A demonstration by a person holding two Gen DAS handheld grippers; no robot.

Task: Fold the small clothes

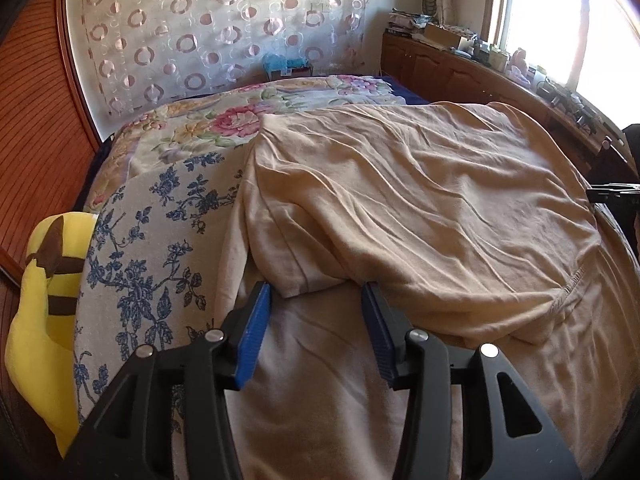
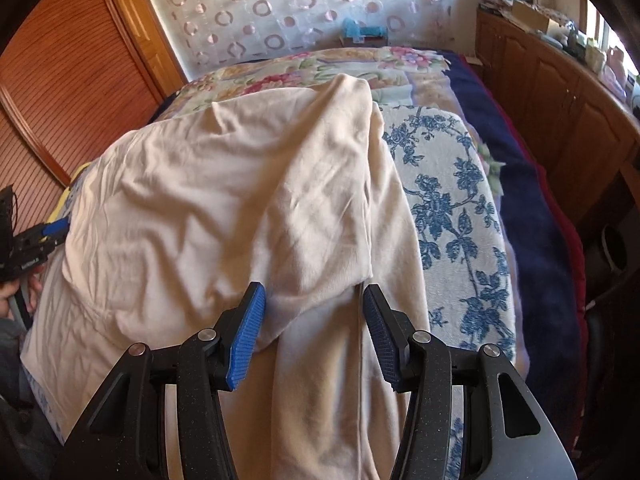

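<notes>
- Cream shirt (image 1: 420, 200) in the left wrist view lies on the blue-floral towel (image 1: 152, 240) over the bed, its far half already doubled toward the near side; the left gripper (image 1: 316, 300) stands spread around a folded sleeve cuff, gripping nothing.
- Right wrist view: the right gripper (image 2: 312, 300) is likewise spread, straddling the shirt's near folded edge. One fold looks done; further folds remain.

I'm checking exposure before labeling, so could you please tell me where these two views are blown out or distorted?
Left wrist view: the window is blown out to white, and sunlight rakes across the shirt, deepening its wrinkles. Right wrist view: only a sliver of glare at the top right; the shirt is evenly lit. Both views: fisheye bends the wardrobe edges, corners vignette black.
</notes>
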